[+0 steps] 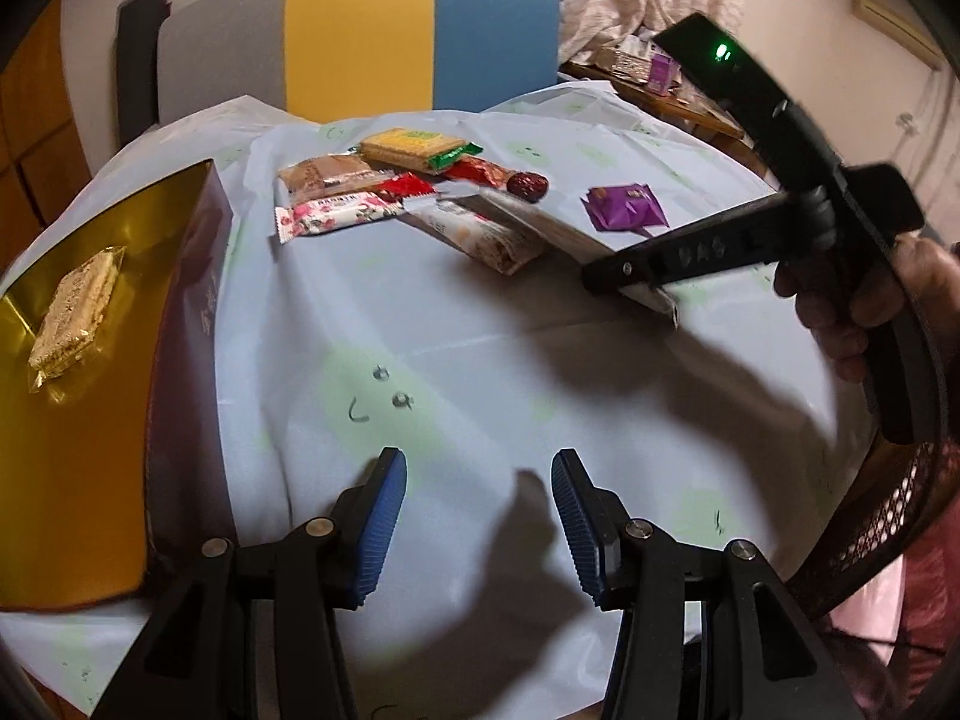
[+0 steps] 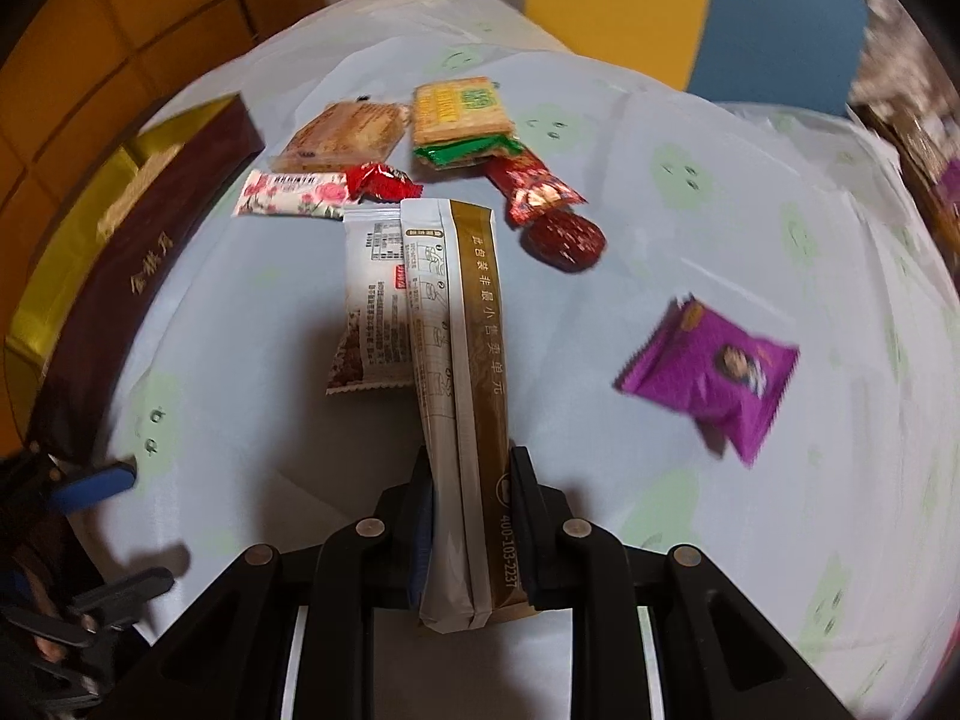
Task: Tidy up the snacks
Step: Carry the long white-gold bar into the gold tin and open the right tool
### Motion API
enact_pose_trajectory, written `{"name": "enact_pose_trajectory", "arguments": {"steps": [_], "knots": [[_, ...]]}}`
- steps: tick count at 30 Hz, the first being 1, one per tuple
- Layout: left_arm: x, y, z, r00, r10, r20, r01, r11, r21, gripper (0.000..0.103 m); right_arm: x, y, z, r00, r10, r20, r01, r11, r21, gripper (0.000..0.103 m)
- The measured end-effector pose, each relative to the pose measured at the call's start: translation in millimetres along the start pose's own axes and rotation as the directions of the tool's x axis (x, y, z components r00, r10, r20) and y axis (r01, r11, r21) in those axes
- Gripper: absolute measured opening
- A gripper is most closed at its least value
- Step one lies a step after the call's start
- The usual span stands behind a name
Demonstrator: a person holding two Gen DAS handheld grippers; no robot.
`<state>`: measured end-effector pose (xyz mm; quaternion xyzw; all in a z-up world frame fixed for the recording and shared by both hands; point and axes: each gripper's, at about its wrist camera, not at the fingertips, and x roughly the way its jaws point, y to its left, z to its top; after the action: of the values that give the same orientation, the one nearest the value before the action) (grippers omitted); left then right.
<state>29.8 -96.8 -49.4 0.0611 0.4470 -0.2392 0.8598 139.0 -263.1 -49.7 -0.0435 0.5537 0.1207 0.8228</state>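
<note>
Carriage of the long sachet (image 2: 462,396) to the gold-lined box (image 1: 72,396) looks like the step in hand: the right gripper (image 2: 468,516) pinches the sachet near one end, so most of its length hangs free, off the blue cloth (image 2: 690,510), on the side of the snack pile away from the box. Done well, the move would keep the sachet level, lift it clear of the white wrapper (image 2: 372,300) lying under its far end, and lower it beside the rice cake (image 1: 75,315) already inside the box. The left gripper (image 1: 480,528), fingers spread and holding nothing, hovers just beside the box wall. Only the left wrist view shows the box's interior and the rice cake; only the right wrist view shows the pinch itself and the printing on the box's side.
</note>
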Motion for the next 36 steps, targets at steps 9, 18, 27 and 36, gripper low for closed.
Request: {"name": "enact_pose_trajectory", "arguments": {"steps": [9, 18, 27, 36], "knots": [[-7, 11, -18, 0.995, -0.057, 0.079, 0.058, 0.998, -0.019, 0.054, -42, 25, -9, 0.974, 0.198, 0.11, -0.204, 0.978, 0.045, 0.022], [-8, 25, -22, 0.986, -0.108, 0.126, 0.117, 0.991, -0.066, 0.056, -58, 111, 45, 0.932, 0.356, 0.065, -0.344, 0.927, -0.149, 0.022], [-9, 29, -25, 0.979, -0.145, 0.144, 0.158, 0.984, -0.086, 0.056, -36, 175, 90, 0.911, 0.407, -0.06, -0.408, 0.875, -0.26, 0.024], [-10, 31, -25, 0.978, -0.146, 0.146, 0.16, 0.983, -0.085, 0.056, -21, 176, 100, 0.88, 0.474, -0.033, -0.47, 0.859, -0.203, 0.031]]}}
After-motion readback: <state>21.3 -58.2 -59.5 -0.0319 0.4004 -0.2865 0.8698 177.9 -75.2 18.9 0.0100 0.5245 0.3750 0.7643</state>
